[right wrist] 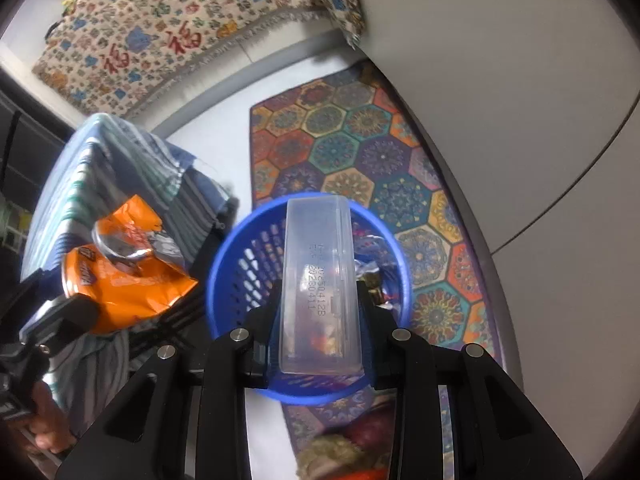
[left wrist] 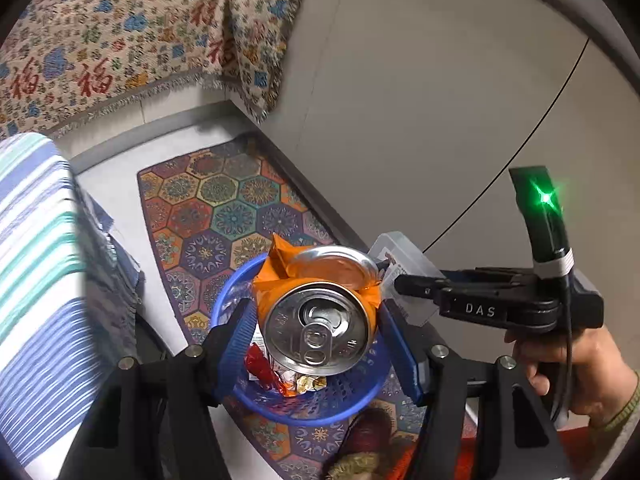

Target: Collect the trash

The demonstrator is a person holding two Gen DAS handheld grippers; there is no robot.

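- Left gripper (left wrist: 318, 330): black frame with blue finger pads (left wrist: 240, 332); jaws closed on a crushed orange aluminium drink can (left wrist: 316, 320), silver pull-tab top facing the camera. In the right wrist view the can (right wrist: 128, 280) hangs to the left of the basket, outside its rim.
- Right gripper (right wrist: 318, 320): black frame; jaws closed on a clear rectangular plastic box (right wrist: 318, 280), printed with dark digits, held lengthwise over the basket mouth. In the left wrist view the box (left wrist: 404, 264) sits just beside the can.
- Round blue perforated plastic basket (right wrist: 240, 260): on the floor below both grippers, standing partly on the rug; holds crumpled wrappers, including a red foil wrapper (left wrist: 262, 368).
- Hexagon-patterned multicoloured rug (right wrist: 360, 152): on the pale floor, against a grey curved surface (left wrist: 440, 100).
- Blue-and-white striped cloth (left wrist: 36, 240): draped over furniture left of the basket.
- Cream patterned throw with red characters and fringe (left wrist: 120, 40): beyond the rug.
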